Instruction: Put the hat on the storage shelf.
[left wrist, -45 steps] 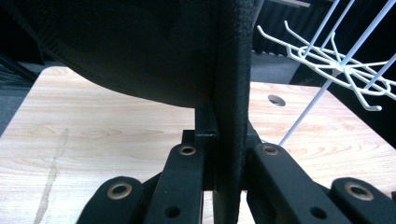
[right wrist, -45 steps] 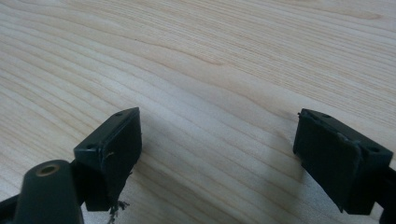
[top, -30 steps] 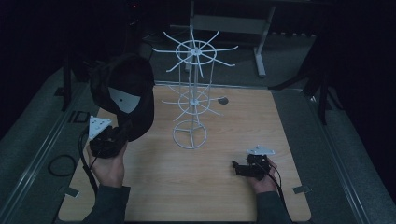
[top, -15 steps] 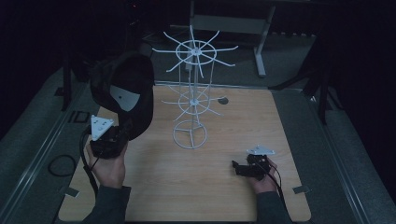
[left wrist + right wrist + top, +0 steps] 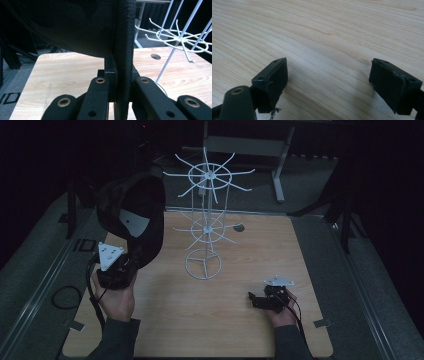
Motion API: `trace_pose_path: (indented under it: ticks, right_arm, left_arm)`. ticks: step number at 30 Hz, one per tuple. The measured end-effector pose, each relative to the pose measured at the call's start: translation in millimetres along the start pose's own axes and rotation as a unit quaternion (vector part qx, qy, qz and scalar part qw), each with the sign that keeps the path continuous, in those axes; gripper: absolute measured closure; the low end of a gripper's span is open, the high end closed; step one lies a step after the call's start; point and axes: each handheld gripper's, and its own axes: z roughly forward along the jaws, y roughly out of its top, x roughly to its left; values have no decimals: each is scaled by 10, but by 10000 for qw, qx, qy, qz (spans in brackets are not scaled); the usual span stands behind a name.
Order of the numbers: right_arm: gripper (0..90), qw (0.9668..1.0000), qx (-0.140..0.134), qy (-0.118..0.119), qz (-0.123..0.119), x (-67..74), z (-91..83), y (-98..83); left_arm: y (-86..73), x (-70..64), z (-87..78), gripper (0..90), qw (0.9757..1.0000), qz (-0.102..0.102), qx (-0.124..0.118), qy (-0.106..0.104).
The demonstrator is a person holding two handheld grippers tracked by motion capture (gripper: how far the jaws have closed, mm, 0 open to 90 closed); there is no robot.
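1. High view: a person's left hand, at the lower left of the frame, is holding the left gripper with its grey three-cornered plate on top. Its jaws are clamping the lower edge of a black cap, which is rising above the gripper in the upper left, over the left edge of the wooden bench. A white wire rack is standing at the centre of the bench, just right of the cap. The right gripper is lying low on the bench at the lower right, well apart from the rack.

2. Left gripper view: the jaws are pressing from both sides on the cap's dark edge, which is running upright through the middle of the frame. The rack's hooks are spreading at the upper right.

3. Right gripper view: the jaws of the right gripper are standing wide apart, with bare bench between them.
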Motion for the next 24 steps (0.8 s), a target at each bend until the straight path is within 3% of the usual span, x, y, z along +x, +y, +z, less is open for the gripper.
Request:
trace_pose_path:
  ticks: [24]
  right_arm:
    - [151,10000,1,0,7,1,0,0]
  left_arm:
    - [53,-85,-79,866,9993,280,-183,195]
